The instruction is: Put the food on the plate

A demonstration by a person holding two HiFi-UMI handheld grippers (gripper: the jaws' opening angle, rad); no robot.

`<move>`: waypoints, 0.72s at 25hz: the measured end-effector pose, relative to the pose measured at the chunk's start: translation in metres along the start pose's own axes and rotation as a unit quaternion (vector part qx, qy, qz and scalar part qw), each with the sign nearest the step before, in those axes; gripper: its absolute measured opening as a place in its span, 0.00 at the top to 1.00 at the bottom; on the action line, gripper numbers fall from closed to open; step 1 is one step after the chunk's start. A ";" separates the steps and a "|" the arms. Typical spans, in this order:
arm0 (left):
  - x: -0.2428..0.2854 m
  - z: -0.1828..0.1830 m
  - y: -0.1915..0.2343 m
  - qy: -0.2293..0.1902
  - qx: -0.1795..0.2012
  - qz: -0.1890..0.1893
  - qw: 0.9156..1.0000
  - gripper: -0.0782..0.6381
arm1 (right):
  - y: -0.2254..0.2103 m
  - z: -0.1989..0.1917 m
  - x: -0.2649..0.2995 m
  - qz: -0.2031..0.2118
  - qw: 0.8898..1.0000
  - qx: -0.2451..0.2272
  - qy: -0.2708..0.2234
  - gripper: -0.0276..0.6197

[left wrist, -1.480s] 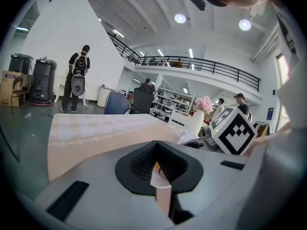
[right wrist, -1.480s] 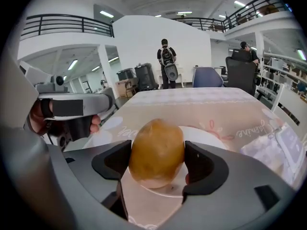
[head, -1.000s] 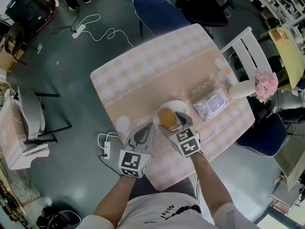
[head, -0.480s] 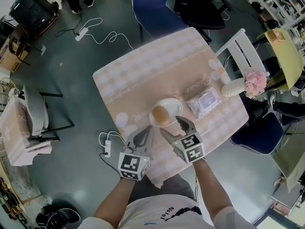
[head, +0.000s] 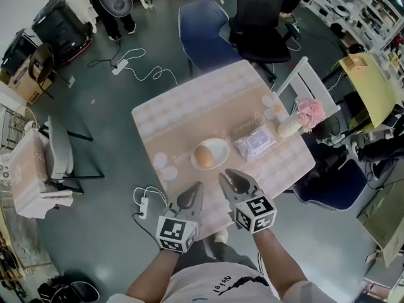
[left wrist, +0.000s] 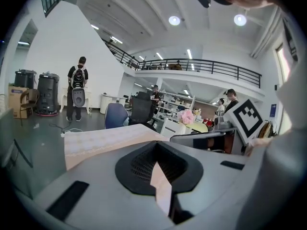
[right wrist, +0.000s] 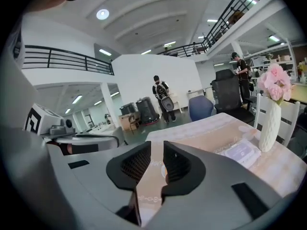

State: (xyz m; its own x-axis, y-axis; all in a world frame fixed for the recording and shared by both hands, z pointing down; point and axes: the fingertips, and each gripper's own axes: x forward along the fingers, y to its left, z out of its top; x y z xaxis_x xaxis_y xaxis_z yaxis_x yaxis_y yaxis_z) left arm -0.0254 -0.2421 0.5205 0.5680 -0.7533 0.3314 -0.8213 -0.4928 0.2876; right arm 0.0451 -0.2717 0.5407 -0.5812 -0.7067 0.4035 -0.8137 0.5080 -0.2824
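Head view: bun (head: 203, 156) on plate (head: 221, 147), packet (head: 255, 140) print seemingly illegible.

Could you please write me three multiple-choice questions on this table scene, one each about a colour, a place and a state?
1. What colour are the flowers in the vase?
A yellow
B pink
C blue

2. Where does the bun lie?
A on the plate
B in the vase
C under the plate

3. What does the right gripper hold?
A the bun
B nothing
C the plate

Answers:
1 B, the blooms above the white vase are pink.
2 A, the bun sits inside the plate's white rim.
3 B, its jaws have just been closing and have only a narrow empty gap between them.
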 end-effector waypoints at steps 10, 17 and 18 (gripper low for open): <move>-0.048 0.027 -0.069 -0.043 0.008 0.001 0.999 0.88 | 0.035 0.032 -0.072 0.043 0.997 0.015 -0.061 0.90; -0.067 0.042 -0.094 -0.067 -0.006 -0.004 0.998 0.88 | 0.061 0.036 -0.101 0.068 0.996 -0.008 -0.063 0.93; -0.070 0.044 -0.097 -0.070 -0.008 -0.005 0.998 0.88 | 0.064 0.038 -0.105 0.068 0.995 -0.011 -0.066 0.93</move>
State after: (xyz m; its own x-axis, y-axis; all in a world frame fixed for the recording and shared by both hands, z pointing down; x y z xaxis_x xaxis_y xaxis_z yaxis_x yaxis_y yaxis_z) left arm 0.0122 -0.1606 0.4303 0.5617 -0.8026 0.2010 -0.8144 -0.4935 0.3053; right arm 0.0533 -0.1838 0.4472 -0.6834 -0.6877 0.2450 -0.7276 0.6138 -0.3064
